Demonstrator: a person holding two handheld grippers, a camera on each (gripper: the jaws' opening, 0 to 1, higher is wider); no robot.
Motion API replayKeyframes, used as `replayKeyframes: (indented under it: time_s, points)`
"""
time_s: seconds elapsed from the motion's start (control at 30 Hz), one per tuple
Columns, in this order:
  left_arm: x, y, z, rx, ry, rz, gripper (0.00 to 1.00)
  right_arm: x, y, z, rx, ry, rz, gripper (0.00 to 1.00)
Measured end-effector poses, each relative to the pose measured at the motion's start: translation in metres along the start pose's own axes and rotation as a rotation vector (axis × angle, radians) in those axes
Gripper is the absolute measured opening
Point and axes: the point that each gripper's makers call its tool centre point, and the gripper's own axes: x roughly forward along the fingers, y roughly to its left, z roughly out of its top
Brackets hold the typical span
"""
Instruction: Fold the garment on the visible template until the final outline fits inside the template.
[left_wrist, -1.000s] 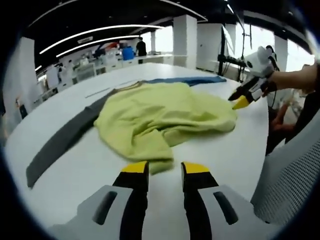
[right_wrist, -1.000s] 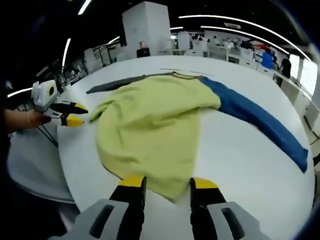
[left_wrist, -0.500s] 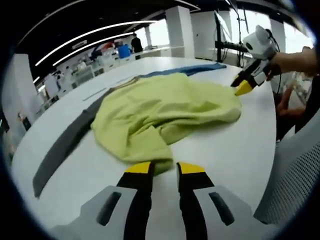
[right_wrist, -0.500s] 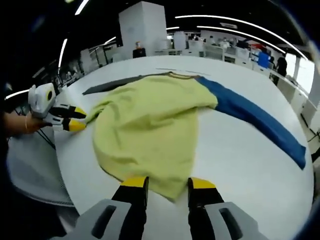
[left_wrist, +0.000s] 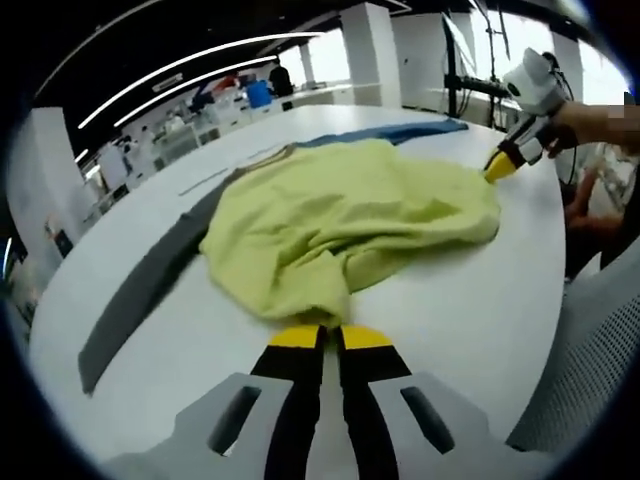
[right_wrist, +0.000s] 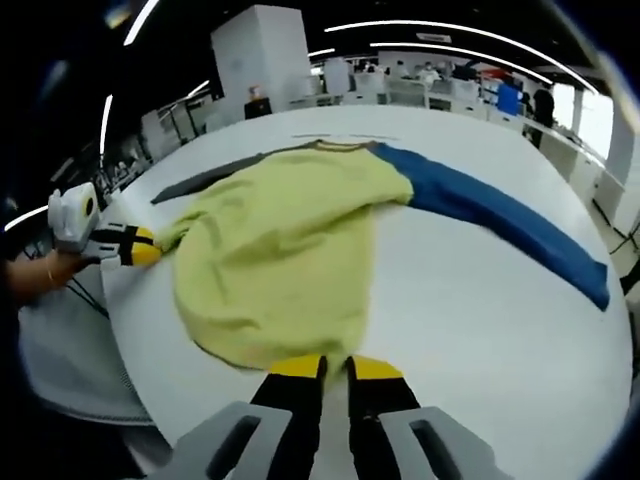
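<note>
Both tongs pinch the yellow-green garment's hem; no writing legible.

Two low, close views from opposite corners of one garment.

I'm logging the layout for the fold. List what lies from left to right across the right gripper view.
Left claw at the garment's edge → yellow-green garment body → right claw closed on the garment's near hem → blue sleeve stretching away to the right, all on the white table.
</note>
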Motion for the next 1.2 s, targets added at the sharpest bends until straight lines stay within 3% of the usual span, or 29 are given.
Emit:
replayKeyframes:
  time_s: [0.13, 0.2, 0.5, 0.63, 0.83, 0.9, 1.03, 1.2]
  points:
    - [-0.01, 0.006, 0.01, -0.054, -0.036, 0.011, 0.02, -0.004, -0.001, 0.006, 0.028, -0.02, 0.004, 0.0]
    - [-0.018, 0.013, 0.021, -0.087, -0.087, 0.034, 0.02, -0.008, -0.001, 0.011, 0.038, -0.034, 0.006, 0.0]
    - [-0.04, 0.025, 0.031, -0.121, -0.088, 0.036, 0.0, -0.023, 0.0, 0.028, 0.031, -0.065, 0.005, 0.0]
    - [-0.043, 0.025, 0.017, -0.17, -0.03, 0.04, 0.0, -0.027, 0.005, 0.029, 0.034, -0.06, 0.006, 0.0]
    - [-0.05, 0.027, 0.004, -0.193, 0.006, 0.042, 0.0, -0.034, 0.003, 0.027, 0.038, -0.054, -0.005, 0.0]
    - [-0.053, 0.031, -0.004, -0.203, 0.044, 0.053, 0.0, -0.037, -0.002, 0.023, 0.064, -0.039, -0.025, 0.0]
    - [-0.056, 0.032, -0.011, -0.221, 0.063, 0.044, 0.0, -0.04, -0.002, 0.013, 0.174, -0.018, -0.009, 0.0]
    - [-0.055, 0.026, -0.023, -0.233, 0.105, 0.028, 0.0, -0.04, 0.0, 0.001, 0.214, 0.004, -0.007, 0.0]
